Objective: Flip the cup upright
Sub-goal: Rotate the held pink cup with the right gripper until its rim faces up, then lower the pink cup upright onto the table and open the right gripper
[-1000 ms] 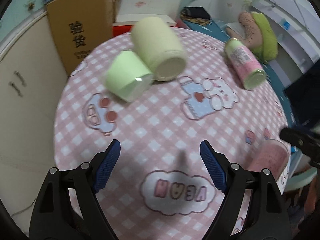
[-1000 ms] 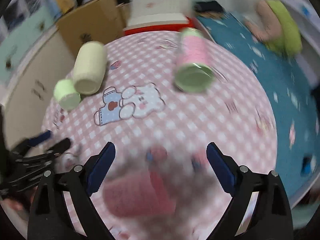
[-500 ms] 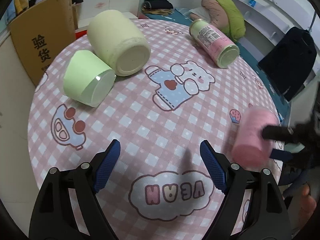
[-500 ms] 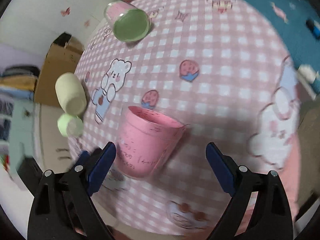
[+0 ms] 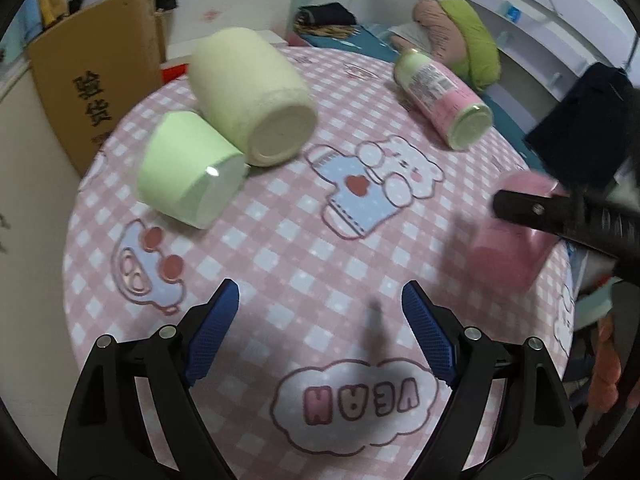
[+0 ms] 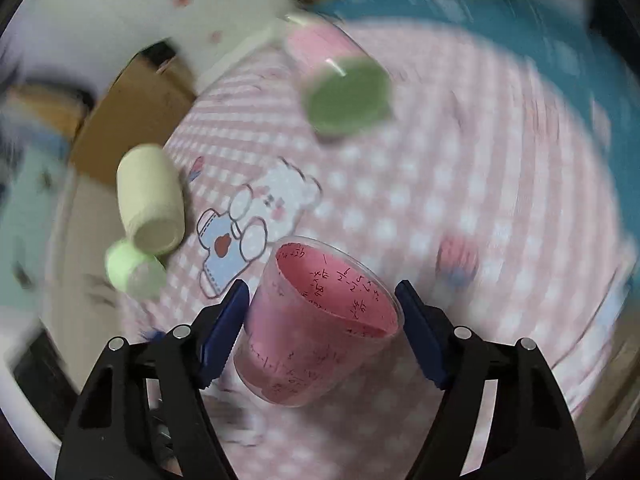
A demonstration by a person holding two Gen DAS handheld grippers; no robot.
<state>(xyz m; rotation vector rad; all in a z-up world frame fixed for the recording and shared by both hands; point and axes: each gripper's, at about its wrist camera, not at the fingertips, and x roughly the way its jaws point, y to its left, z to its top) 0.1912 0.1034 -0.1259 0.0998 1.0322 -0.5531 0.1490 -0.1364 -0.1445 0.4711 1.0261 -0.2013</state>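
Note:
A pink cup with dark red print (image 6: 316,320) sits between the fingers of my right gripper (image 6: 322,304), tilted with its mouth up and away from me; the gripper is shut on its sides. In the left wrist view the same pink cup (image 5: 508,240) is at the table's right edge, with a black finger (image 5: 560,216) of the right gripper across it. My left gripper (image 5: 320,336) is open and empty over the near part of the pink checked tablecloth (image 5: 304,248).
A light green cup (image 5: 184,176) and a cream cup (image 5: 256,100) lie on their sides at the left. A pink bottle with a green cap (image 5: 444,100) lies at the far right. A cardboard box (image 5: 96,72) stands behind the table. The right wrist view is motion-blurred.
The pink cup has gone from lying near the right gripper to being gripped between its fingers and turned mouth-up. The left gripper has stayed open and shifted slightly.

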